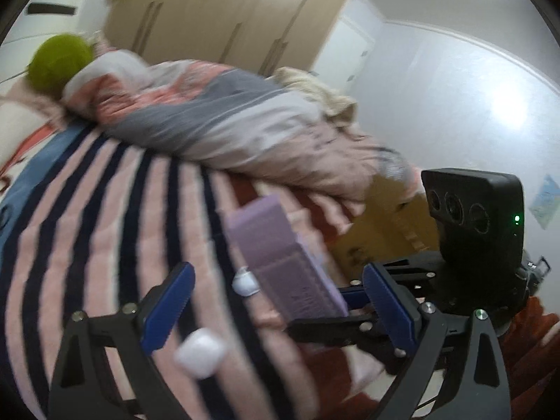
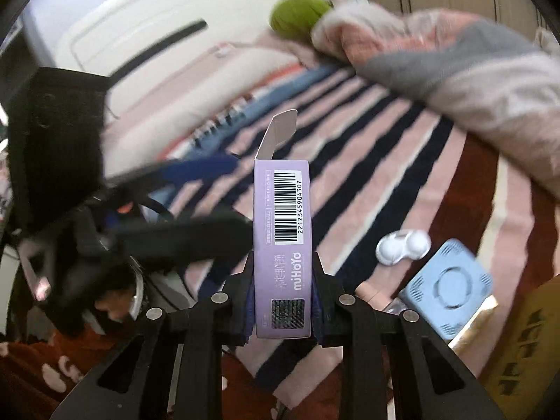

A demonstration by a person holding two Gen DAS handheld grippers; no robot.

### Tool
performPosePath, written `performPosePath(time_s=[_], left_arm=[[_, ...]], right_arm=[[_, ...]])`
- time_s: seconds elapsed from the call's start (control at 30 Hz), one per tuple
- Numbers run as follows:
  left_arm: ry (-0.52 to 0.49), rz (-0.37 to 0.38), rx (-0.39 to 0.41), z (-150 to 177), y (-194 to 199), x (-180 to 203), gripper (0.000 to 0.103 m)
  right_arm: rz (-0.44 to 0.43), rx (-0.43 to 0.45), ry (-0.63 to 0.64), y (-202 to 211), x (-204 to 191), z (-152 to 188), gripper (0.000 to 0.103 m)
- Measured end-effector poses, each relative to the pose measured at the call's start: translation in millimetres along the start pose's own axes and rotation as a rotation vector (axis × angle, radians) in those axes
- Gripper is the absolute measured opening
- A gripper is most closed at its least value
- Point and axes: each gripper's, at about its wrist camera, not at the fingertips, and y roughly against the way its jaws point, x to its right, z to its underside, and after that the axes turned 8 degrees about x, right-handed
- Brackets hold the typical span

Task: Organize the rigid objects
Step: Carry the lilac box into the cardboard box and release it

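My right gripper [image 2: 282,297] is shut on a purple carton [image 2: 282,245] with a barcode and an open top flap, holding it above the striped bed. The same carton [image 1: 283,259] shows in the left wrist view, between my left gripper's blue fingers. My left gripper [image 1: 280,301] is open with its jaws wide apart, around but not touching the carton. A small white rounded case [image 1: 200,351] lies on the bed below the left gripper. A white twin-cup case [image 2: 402,245] and a light blue square box [image 2: 451,287] lie on the bed at the right.
The striped bedspread [image 1: 105,210] fills the bed. A rumpled pink and grey blanket [image 1: 224,115] lies behind, with a green ball-shaped cushion [image 1: 59,59] by it. A brown cardboard box [image 1: 385,231] stands past the bed's edge. The wardrobe [image 1: 227,10] is behind.
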Motion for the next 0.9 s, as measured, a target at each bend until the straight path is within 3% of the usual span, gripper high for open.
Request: performPosePath(time_s=[0.03,0.1,0.2,0.23,0.5,0.77,0.83,0.87,0.9], left_arm=[[-0.011,0.021,0.005,-5,-3,10,0.091],[-0.031,0.061,0.004,-16,-11,31,0.067],[-0.070,0.083,0.005,-29,-29,65,0.047],[-0.075,0.100,0.007,-33,-36,75,0.047],[-0.152,0.235,-0.082,-52,-125,166,0.047],[-0.165,0.265,-0.205,-46,-191,209,0.047],[-0.189,0.226,-0.220,-43,-197,213,0.060],[-0.213,0.199,-0.213,-41,-196,215,0.075],[-0.228,0.186,-0.202,-40,-195,217,0.083]], right_arm=[[0.003,0.017,0.011,7,-2,-3,0.021],[0.013,0.055,0.028,26,-1,-7,0.021],[0.045,0.125,0.035,64,11,-9,0.021],[0.055,0.141,0.034,74,16,-10,0.021],[0.194,0.209,-0.070,161,100,11,0.021],[0.272,0.169,-0.161,187,163,29,0.021],[0.286,0.140,-0.175,188,172,36,0.023],[0.307,0.128,-0.174,187,176,38,0.023],[0.336,0.119,-0.164,188,177,41,0.031]])
